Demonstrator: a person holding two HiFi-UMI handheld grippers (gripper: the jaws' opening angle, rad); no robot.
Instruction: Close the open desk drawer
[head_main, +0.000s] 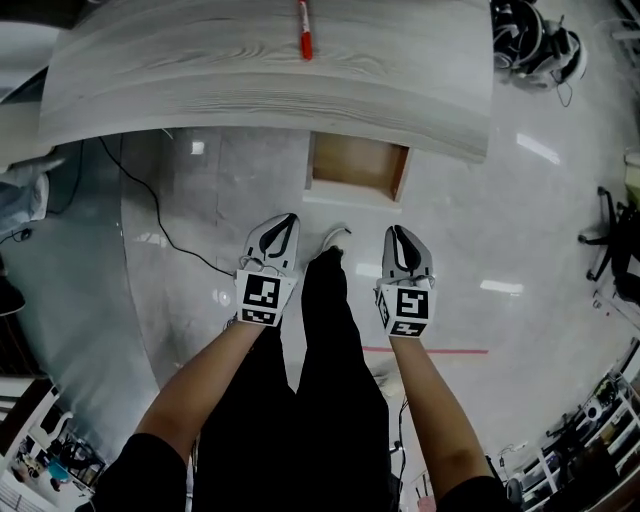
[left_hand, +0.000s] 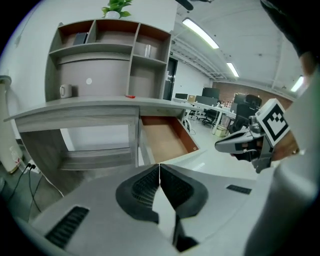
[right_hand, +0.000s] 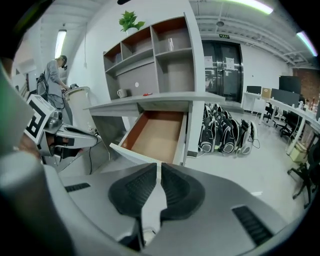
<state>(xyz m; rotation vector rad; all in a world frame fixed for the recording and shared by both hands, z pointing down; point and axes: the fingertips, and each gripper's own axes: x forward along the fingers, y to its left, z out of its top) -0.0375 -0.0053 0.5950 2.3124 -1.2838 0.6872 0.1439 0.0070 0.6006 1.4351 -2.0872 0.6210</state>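
Note:
The desk drawer (head_main: 352, 163) stands pulled out from under the grey wood desktop (head_main: 250, 70); its brown inside is empty. It also shows in the left gripper view as the drawer (left_hand: 165, 140) and in the right gripper view as the drawer (right_hand: 155, 132). My left gripper (head_main: 283, 226) hangs short of the drawer's white front, to its lower left, jaws shut on nothing. My right gripper (head_main: 400, 238) hangs just below the front's right end, also shut and empty. Neither touches the drawer.
A red marker (head_main: 304, 30) lies on the desktop. A black cable (head_main: 160, 225) runs across the glossy floor at left. Bags (right_hand: 227, 135) stand right of the desk. A shelf unit (left_hand: 107, 57) with a mug rises above the desktop. A person (right_hand: 54, 75) stands far left.

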